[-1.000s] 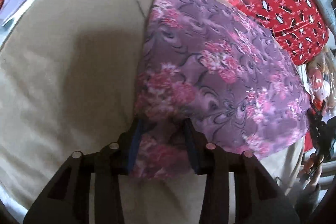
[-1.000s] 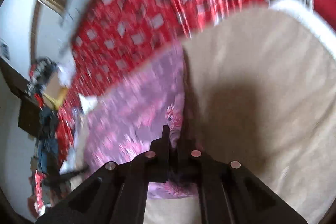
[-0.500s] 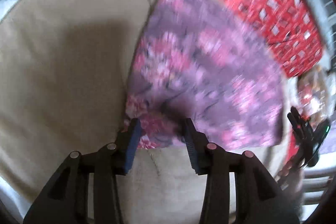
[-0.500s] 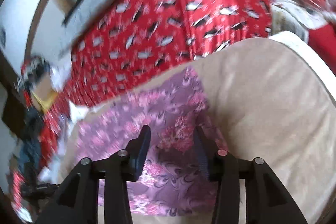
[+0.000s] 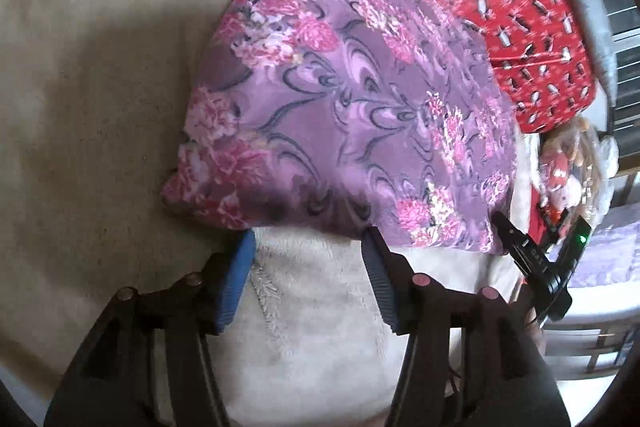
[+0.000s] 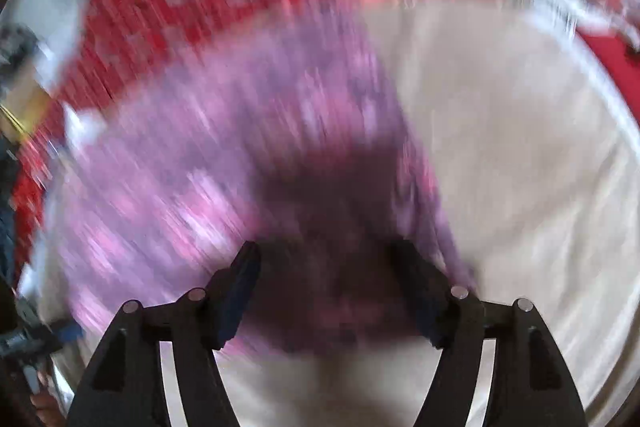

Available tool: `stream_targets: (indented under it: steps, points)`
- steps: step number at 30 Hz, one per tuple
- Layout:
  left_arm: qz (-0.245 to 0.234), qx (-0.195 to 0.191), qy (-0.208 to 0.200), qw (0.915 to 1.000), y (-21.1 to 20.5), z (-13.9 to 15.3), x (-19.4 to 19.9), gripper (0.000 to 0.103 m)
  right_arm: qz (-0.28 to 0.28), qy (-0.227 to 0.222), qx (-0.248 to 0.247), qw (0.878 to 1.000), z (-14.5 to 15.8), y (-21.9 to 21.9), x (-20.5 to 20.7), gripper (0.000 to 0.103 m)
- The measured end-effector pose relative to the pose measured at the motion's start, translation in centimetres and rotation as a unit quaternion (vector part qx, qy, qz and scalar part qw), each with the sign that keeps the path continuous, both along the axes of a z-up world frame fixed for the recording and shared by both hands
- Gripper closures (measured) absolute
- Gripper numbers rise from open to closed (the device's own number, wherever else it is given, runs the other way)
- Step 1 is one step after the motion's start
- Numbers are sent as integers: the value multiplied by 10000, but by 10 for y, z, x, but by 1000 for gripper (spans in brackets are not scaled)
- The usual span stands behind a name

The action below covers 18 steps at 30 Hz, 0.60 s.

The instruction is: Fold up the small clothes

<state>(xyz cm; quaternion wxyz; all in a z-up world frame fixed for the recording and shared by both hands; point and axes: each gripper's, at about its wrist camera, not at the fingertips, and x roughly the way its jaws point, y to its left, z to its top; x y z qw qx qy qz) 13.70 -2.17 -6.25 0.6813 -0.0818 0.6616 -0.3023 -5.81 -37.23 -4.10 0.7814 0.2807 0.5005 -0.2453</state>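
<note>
Release after a fold. The cloth [image 5: 352, 99], purple with pink flowers, lies folded on the beige blanket [image 5: 92, 99], its far edge against the red penguin fabric [image 5: 500, 3], its near edge just ahead of both grippers.

Left gripper [image 5: 308, 251]: jaws opening, nothing between them but bare blanket; tips sit right at the cloth's near edge, not gripping it. Right gripper [image 6: 328, 263]: jaws opening too, wide apart. The right view is badly motion-blurred, but cloth shows between and under the fingers with no pinch visible, so I read it as let go.

To do it well:
- Finish opening before pulling away, or a pad may drag a layer and undo the fold.
- Lift clear of the cloth first, then move off; no sideways sweep across it.
- Near-left corner of the cloth looks puffy and slightly lifted, probably stacked layers. Press it flat with a closed jaw before the next fold.
- The blanket is soft and plush; cloth may creep on it, so keep moves slow.
- Check edges line up once the right view settles; can't judge that from the blur.
</note>
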Motion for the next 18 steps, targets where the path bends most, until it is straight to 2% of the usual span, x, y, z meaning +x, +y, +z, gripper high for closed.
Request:
stream_targets:
  steps: [2,4,5,8,10,13,15,17,18]
  points:
    - [20,-169,61,9998,7,10,3,50,-62,-6,56,10000,15,4,5,33]
    - [57,-491,88,9987,14,26,12,52,-104,-596,196,9980,34,6,8,35]
    - [130,-640,44,9979,20,35,17,52,-115,-833,136,9964,43,7,11,33]
    - [363,-640,-239,9970,25,56,43,52,-82,-1178,160,9929,54,6,28,33]
    - [554,-311,-503,9967,26,58,68,52,-45,-1182,121,9929,50,5,40,33]
    - [927,-252,-555,9938,31,50,101,50,95,-868,26,9962,21,6,55,31]
    - [985,-118,-334,9945,28,32,122,50,339,-431,-15,9985,-6,10,59,30]
    - [967,-122,-6,9952,24,13,132,50,486,-538,-487,9962,4,21,60,30]
    - [922,-188,105,9955,20,6,133,50,505,-680,-548,9949,12,24,62,30]
